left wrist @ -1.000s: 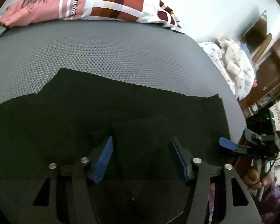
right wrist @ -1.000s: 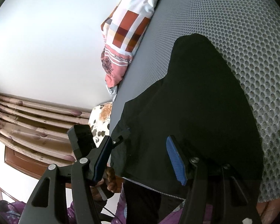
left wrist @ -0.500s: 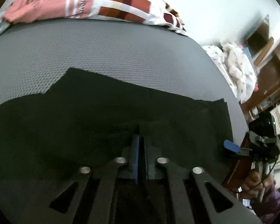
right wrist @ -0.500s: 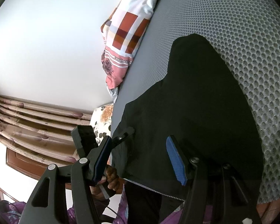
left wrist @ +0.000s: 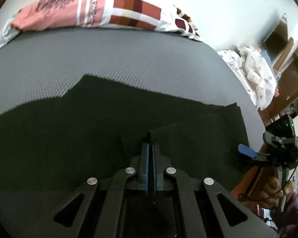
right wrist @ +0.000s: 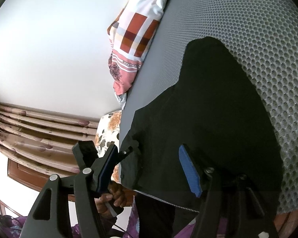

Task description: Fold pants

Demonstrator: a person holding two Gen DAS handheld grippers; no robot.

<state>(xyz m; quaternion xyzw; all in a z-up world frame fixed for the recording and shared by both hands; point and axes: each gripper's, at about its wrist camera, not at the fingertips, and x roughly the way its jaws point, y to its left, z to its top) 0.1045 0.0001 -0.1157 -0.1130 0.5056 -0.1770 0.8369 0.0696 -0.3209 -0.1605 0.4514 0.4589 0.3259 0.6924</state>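
Black pants [left wrist: 89, 138] lie flat on a grey mesh mattress [left wrist: 109, 63]. My left gripper [left wrist: 150, 144] is shut on the pants near their front edge, and a small ridge of cloth rises at its tips. The right wrist view shows that pinch as a pucker in the pants [right wrist: 218, 99] beside the left gripper [right wrist: 127, 152]. My right gripper [right wrist: 149, 168] is open and its jaws are opening. The pants' near edge lies between its blue pads [right wrist: 188, 170] without being pressed. In the left wrist view one of those pads [left wrist: 246, 151] hovers at the pants' right end.
A pink and checked pillow [left wrist: 109, 10] lies along the far side of the mattress [right wrist: 248, 29]. A heap of white patterned cloth [left wrist: 256, 79] and wooden furniture [left wrist: 288, 59] stand past the right end. Curtains [right wrist: 29, 130] hang beyond the left end. A hand [left wrist: 274, 188] holds each gripper.
My left gripper's jaws went from wide open to shut, pinching up the pants' cloth. The right gripper stayed in place and its fingers spread a little wider.
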